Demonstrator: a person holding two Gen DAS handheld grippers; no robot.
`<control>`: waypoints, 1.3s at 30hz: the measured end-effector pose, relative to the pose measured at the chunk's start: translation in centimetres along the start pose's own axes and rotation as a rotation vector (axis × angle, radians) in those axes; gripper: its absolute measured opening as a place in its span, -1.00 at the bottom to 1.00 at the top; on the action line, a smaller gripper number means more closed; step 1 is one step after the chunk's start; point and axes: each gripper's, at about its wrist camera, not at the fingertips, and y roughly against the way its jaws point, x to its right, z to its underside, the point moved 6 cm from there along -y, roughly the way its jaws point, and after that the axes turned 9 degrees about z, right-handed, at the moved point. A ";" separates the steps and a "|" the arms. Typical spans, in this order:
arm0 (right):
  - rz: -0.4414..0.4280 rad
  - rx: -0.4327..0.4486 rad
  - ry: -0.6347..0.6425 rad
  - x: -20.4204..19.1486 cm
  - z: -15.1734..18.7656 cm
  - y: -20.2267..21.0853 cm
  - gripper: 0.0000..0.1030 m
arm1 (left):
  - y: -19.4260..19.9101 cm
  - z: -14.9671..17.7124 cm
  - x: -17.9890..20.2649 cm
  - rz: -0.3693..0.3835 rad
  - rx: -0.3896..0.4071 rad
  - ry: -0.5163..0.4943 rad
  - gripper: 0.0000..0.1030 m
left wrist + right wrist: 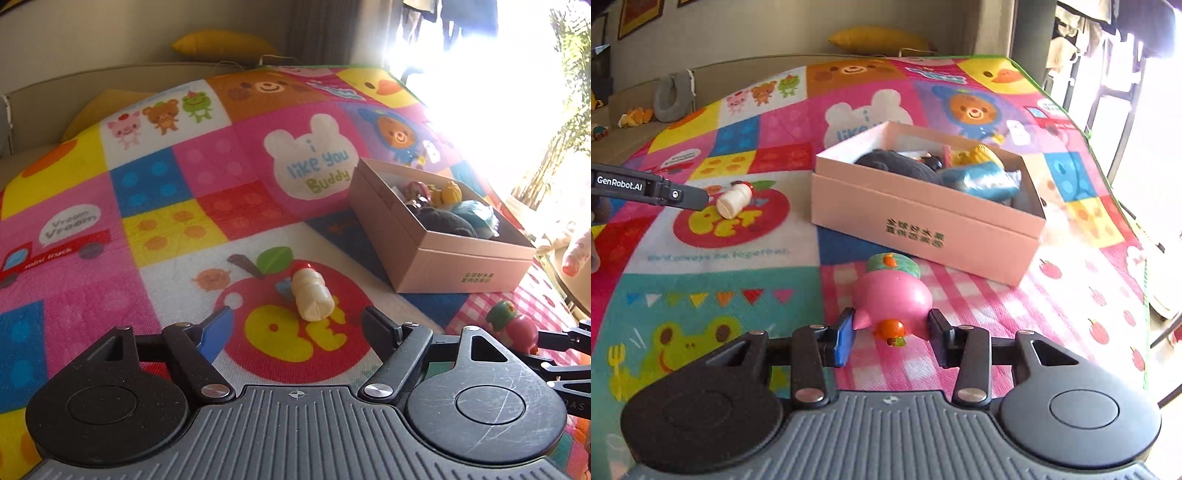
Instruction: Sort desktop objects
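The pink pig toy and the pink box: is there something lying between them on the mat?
No. In the right wrist view only bare mat separates the pink pig toy from the pink box.

Each hand-held gripper had a grey ribbed body with a small crosshair mark at its front edge, flanked by two round black discs. Black link arms with silver screw heads ran forward to the fingers: the left hand-held gripper and the right hand-held gripper each carried one blue pad and one black. White "GenRobot.AI" lettering marked the left one's side.
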 end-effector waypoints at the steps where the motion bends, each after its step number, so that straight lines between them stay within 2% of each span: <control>1: -0.001 -0.004 -0.012 0.3 0.2 0.0 -0.19 | -0.4 -0.2 0.2 -0.011 -0.003 -0.017 0.55; 3: -0.008 -0.001 -0.040 0.6 0.4 0.3 -0.15 | -1.2 -0.6 0.3 -0.036 -0.019 -0.037 0.35; 5: -0.026 0.023 -0.065 0.7 0.3 0.9 -0.01 | -2.1 -1.1 0.2 -0.044 -0.033 -0.036 0.24; 7: -0.042 0.050 -0.084 0.6 0.0 1.5 0.10 | -3.0 -1.7 0.3 -0.029 -0.043 -0.038 0.24; 10: -0.051 0.076 -0.092 0.5 -0.4 2.1 0.12 | -4.7 -2.5 0.9 -0.012 -0.064 -0.063 0.19; 14: -0.046 0.086 -0.098 0.5 -0.5 2.3 0.22 | -6.6 -2.9 1.0 -0.049 -0.105 -0.086 -0.17; 17: -0.036 0.075 -0.111 0.8 -0.3 2.1 0.24 | -7.2 -2.7 0.8 -0.044 -0.127 -0.093 -0.43; 20: -0.028 0.062 -0.121 1.0 0.1 1.9 0.25 | -6.0 -2.5 1.3 -0.028 -0.108 -0.096 -0.43; 25: -0.024 0.047 -0.134 0.9 0.4 1.6 0.25 | -1.8 -1.9 4.3 0.058 0.000 -0.124 -0.43; 30: -0.009 0.051 -0.132 0.4 0.7 1.9 0.26 | 1.6 0.8 7.7 0.099 0.115 -0.229 -0.43; 32: -0.002 0.056 -0.119 0.3 0.9 2.1 0.27 | 2.1 1.9 8.1 0.106 0.110 -0.244 -0.43; 39: 0.013 0.066 -0.112 0.2 0.8 2.7 0.28 | 3.8 4.8 6.6 0.095 0.055 -0.204 -0.43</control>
